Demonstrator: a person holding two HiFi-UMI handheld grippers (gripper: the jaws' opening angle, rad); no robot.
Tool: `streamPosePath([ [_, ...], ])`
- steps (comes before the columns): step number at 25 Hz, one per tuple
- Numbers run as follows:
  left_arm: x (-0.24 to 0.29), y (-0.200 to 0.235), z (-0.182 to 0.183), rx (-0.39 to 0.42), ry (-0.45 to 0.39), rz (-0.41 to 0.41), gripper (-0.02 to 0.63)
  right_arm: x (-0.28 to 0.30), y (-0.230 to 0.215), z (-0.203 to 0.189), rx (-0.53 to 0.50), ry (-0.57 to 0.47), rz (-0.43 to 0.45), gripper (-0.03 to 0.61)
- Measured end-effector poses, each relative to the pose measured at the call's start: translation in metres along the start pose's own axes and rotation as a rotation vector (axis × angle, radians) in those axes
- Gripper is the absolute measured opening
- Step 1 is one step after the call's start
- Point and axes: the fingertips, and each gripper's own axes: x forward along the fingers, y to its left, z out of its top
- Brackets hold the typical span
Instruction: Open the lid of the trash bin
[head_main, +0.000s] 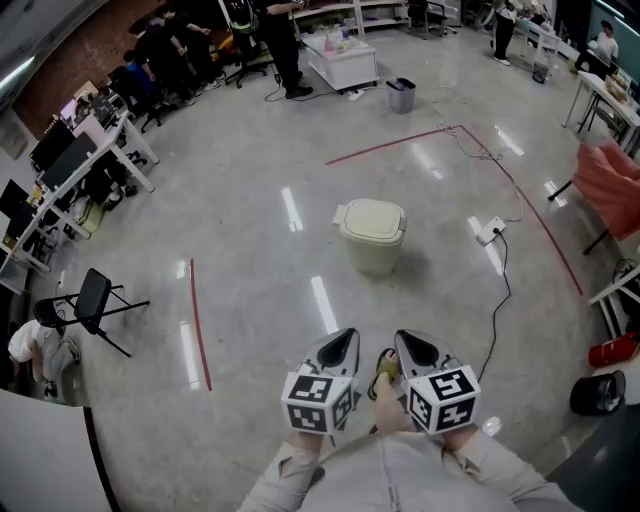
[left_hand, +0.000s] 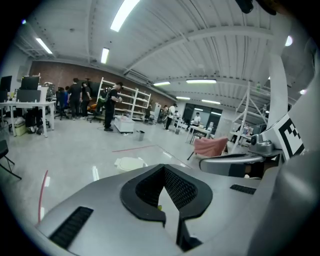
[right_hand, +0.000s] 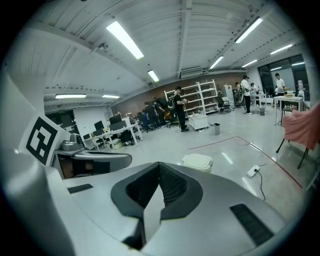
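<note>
The cream trash bin (head_main: 372, 235) stands on the grey floor a few steps ahead of me, its lid down. It also shows in the left gripper view, low beyond the jaws, as the trash bin (left_hand: 129, 163), and in the right gripper view as the trash bin (right_hand: 198, 161). My left gripper (head_main: 343, 345) and right gripper (head_main: 408, 346) are held side by side near my body, well short of the bin. Both point toward it. Each one's jaws meet at the tip with nothing between them, as seen on the left gripper (left_hand: 164, 167) and the right gripper (right_hand: 159, 164).
A white power strip (head_main: 490, 231) with a black cable lies right of the bin. Red tape lines (head_main: 199, 323) mark the floor. A folding chair (head_main: 95, 300) stands at left, a pink-draped chair (head_main: 610, 175) at right, a black bucket (head_main: 597, 393) at lower right. People work at desks at the far left.
</note>
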Motion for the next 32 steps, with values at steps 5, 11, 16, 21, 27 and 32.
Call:
streamPosePath([
  [5,0.045,0.023,0.028,0.001,0.025,-0.015,0.003,0.038,-0.034,0.029,0.008,0.018,-0.021,0.003],
  [11,0.098,0.043,0.065,0.015,0.028,-0.026,0.003,0.078,-0.077,0.060,0.010,0.032,-0.036,0.003],
  [16,0.142,0.057,0.089,0.006,0.028,-0.041,0.003,0.107,-0.112,0.081,0.012,0.036,-0.048,0.003],
  [21,0.176,0.064,0.102,0.015,0.036,-0.049,0.003,0.130,-0.136,0.092,0.032,0.038,-0.054,0.003],
  [27,0.210,0.071,0.097,0.033,0.081,-0.048,0.003,0.154,-0.157,0.095,0.059,0.039,-0.072,0.003],
  [32,0.236,0.082,0.085,0.025,0.135,-0.059,0.003,0.180,-0.173,0.089,0.093,0.080,-0.088,0.003],
])
